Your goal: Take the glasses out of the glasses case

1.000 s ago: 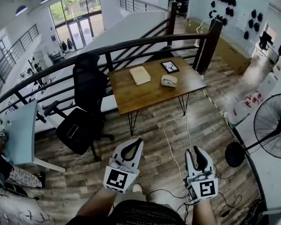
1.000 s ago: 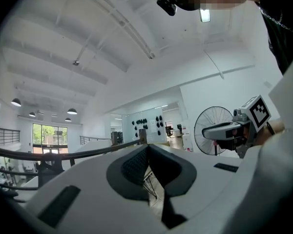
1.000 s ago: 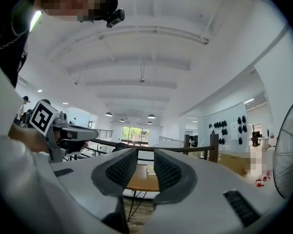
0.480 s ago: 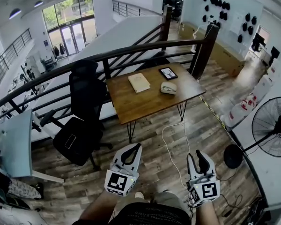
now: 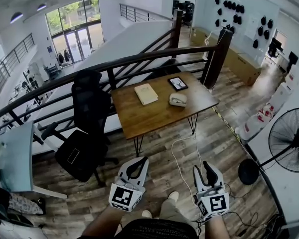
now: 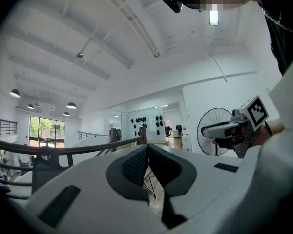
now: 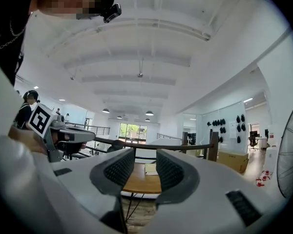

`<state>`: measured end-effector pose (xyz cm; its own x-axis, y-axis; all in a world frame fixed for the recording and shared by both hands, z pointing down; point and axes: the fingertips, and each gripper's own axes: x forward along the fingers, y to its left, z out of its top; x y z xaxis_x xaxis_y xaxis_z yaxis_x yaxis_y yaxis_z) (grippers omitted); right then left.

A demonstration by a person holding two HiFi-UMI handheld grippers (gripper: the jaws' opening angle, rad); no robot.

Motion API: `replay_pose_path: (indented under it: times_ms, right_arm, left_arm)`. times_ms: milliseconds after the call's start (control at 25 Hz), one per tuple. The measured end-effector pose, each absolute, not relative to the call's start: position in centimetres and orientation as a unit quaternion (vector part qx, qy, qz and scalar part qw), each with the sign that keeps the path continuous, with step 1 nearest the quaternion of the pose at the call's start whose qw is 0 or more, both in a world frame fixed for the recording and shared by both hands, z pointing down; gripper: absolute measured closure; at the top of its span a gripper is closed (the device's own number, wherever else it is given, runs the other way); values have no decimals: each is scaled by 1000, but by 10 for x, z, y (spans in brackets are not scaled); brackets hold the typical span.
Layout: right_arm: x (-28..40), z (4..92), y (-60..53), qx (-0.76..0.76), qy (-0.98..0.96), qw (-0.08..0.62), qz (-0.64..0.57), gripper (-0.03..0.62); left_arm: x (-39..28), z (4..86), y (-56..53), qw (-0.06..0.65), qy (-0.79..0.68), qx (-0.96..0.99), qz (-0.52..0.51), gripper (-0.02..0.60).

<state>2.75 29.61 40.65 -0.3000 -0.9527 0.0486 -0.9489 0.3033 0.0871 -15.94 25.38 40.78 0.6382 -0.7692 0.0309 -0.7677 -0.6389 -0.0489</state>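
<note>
The glasses case (image 5: 178, 100), pale and closed, lies on the wooden table (image 5: 154, 116) some way ahead of me, near its right end. Both grippers hang low over the floor in front of the person, well short of the table. My left gripper (image 5: 143, 159) has its fingertips meeting and holds nothing; the left gripper view shows the same touching tips (image 6: 147, 147). My right gripper (image 5: 201, 167) has its jaws opening, with a bare gap between the pads (image 7: 145, 155) through which the table shows.
A cream notebook (image 5: 146, 93) and a tablet (image 5: 178, 83) also lie on the table. A black office chair (image 5: 87, 128) stands at the left, a dark railing (image 5: 139, 59) runs behind, a floor fan (image 5: 289, 141) is at the right, and a white cable (image 5: 182, 158) trails across the floor.
The person has stepped forward and a shoe now shows between the grippers. The right jaws have spread wider. The left jaws stay closed.
</note>
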Motion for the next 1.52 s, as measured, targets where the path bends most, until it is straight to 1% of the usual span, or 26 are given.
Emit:
replay_pose_path:
  times_ms: [440, 720, 1200, 1360, 1520]
  right_arm:
    - [75, 406, 199, 569, -821, 32, -27, 444]
    - [112, 411, 142, 559, -828, 37, -23, 444]
    - [167, 402, 81, 539, -841, 37, -27, 450]
    - [180, 403, 69, 535, -844, 32, -26, 450]
    - [180, 405, 59, 529, -848, 29, -23, 461]
  left_arm:
    - [-110, 413, 170, 17, 435, -900, -33, 555]
    - [-72, 411, 116, 19, 449, -893, -27, 555]
    - [-12, 398, 62, 28, 462, -886, -26, 555]
    - [-3, 403, 56, 27, 467, -883, -33, 555]
    - [-11, 410, 51, 20, 480, -876, -44, 555]
